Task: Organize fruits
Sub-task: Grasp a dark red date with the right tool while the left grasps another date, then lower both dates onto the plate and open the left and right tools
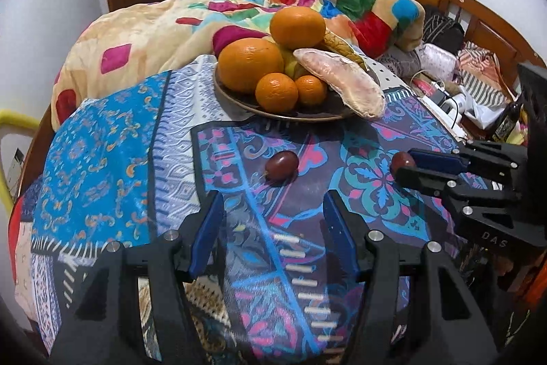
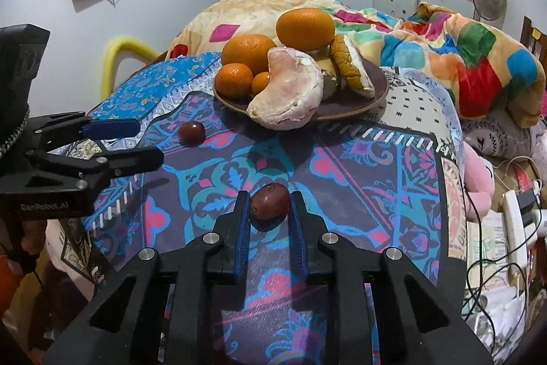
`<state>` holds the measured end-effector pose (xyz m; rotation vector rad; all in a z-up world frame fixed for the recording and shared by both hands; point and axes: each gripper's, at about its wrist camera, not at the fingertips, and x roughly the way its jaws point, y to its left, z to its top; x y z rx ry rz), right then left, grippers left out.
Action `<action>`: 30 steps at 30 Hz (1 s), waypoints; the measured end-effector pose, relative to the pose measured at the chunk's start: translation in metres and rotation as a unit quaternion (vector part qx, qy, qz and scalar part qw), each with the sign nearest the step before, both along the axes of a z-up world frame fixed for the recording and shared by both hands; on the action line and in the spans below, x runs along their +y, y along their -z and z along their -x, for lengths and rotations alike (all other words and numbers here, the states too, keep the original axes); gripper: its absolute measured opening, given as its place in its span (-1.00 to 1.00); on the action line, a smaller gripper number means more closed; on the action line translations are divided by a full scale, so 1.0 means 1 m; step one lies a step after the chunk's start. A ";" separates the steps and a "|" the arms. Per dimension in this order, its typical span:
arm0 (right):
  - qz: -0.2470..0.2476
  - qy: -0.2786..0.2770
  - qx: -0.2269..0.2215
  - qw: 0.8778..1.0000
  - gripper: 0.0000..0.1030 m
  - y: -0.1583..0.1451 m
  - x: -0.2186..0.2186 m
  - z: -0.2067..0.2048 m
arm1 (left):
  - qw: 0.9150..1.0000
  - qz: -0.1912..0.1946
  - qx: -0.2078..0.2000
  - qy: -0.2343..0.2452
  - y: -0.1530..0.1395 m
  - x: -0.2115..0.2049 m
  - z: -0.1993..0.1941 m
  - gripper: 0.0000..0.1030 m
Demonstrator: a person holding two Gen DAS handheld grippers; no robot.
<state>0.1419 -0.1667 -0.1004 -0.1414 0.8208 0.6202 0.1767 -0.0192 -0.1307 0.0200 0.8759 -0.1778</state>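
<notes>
surface: a tabletop under a patterned cloth [image 1: 102, 159] of blue, purple and pink
plate: a brown plate [image 2: 376, 88] sits on the cloth at the far side, piled with oranges and pomelo pieces
left grape: a dark red grape [image 1: 282, 165] lies on the cloth
right grape: a second red grape [image 2: 269, 202] lies on the cloth, well apart from the first

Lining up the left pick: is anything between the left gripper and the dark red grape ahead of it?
Nothing visible. The left gripper is open, and only bare patterned cloth lies between its fingers and the loose dark red grape. The right gripper sits off to the side, closed around the other dark red grape.
</notes>
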 end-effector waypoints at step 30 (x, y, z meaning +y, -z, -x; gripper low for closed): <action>-0.031 0.024 -0.042 0.998 -0.59 -0.030 -0.013 -0.040 | 1.000 0.011 -0.022 0.010 -0.021 -0.004 -0.035 -0.55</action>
